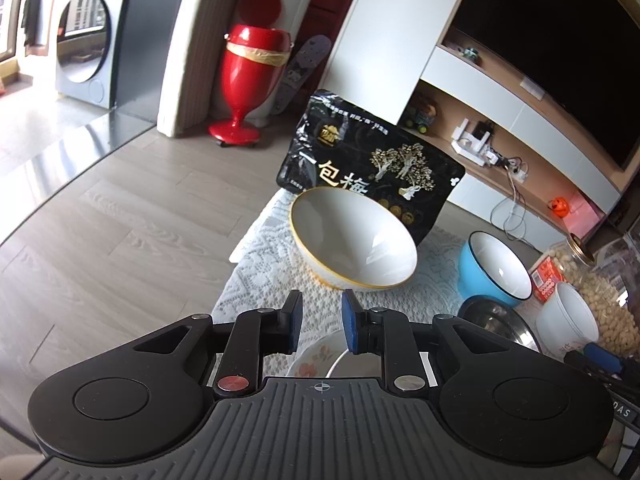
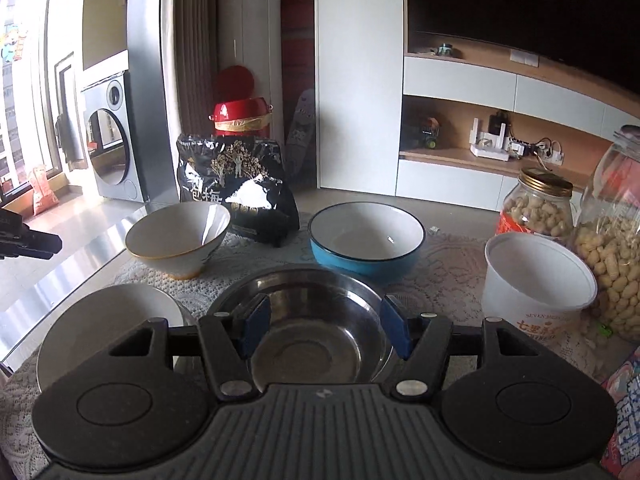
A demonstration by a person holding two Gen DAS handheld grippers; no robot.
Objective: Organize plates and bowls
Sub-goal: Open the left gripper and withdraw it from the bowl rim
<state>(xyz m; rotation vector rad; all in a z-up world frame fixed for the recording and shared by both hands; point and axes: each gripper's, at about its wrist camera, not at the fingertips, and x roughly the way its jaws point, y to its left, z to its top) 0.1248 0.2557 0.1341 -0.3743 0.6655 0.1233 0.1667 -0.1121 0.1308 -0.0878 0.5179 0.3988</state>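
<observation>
A white bowl with a gold rim (image 1: 352, 240) (image 2: 180, 238) stands on the lace cloth, tilted toward the camera in the left wrist view. A blue bowl (image 1: 494, 268) (image 2: 366, 238) stands to its right. A steel bowl (image 2: 308, 320) (image 1: 500, 322) sits nearer. A floral plate (image 1: 316, 354) (image 2: 108, 320) lies below my left gripper. My left gripper (image 1: 320, 322) is open and empty, hovering just short of the white bowl. My right gripper (image 2: 326, 326) is open wide, its fingers either side of the steel bowl, holding nothing.
A black snack bag (image 1: 368, 164) (image 2: 240, 188) stands behind the white bowl. A white paper cup (image 2: 536, 276) (image 1: 568, 320) and peanut jars (image 2: 538, 208) stand at the right. The table edge (image 1: 224, 256) runs left of the cloth.
</observation>
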